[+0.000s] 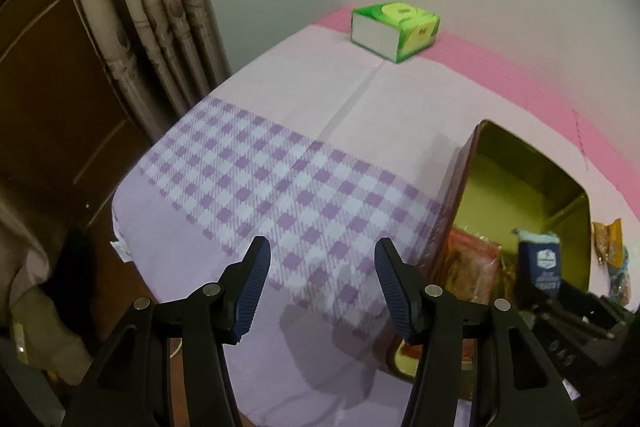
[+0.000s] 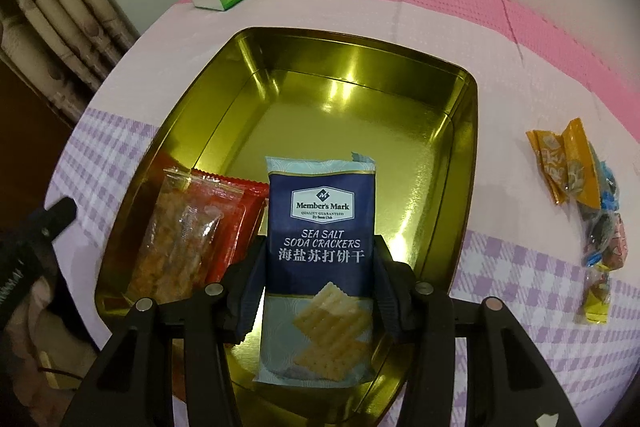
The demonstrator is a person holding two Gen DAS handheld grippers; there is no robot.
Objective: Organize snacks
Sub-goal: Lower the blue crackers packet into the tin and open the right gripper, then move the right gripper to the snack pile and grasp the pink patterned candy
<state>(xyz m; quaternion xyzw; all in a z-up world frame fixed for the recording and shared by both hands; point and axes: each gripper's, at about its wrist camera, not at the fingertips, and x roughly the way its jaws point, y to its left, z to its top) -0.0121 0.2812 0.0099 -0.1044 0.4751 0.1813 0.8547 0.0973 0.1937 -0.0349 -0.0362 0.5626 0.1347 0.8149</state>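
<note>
In the left wrist view the gold tin point(image 1: 472, 163) is cut short below by the left gripper's arm, and the blue cracker packet point(image 1: 540, 259) inside it is blurred so its print cannot be read there. In the right wrist view the packet's lower sides lie behind the right gripper point(image 2: 320, 287), the orange snack bag point(image 2: 180, 239) hides most of the red packet point(image 2: 236, 211) beneath it, and the tin's near rim is covered by the gripper's black arms. The loose wrapped sweets point(image 2: 588, 203) at the right are too small and jumbled to tell apart or count.
</note>
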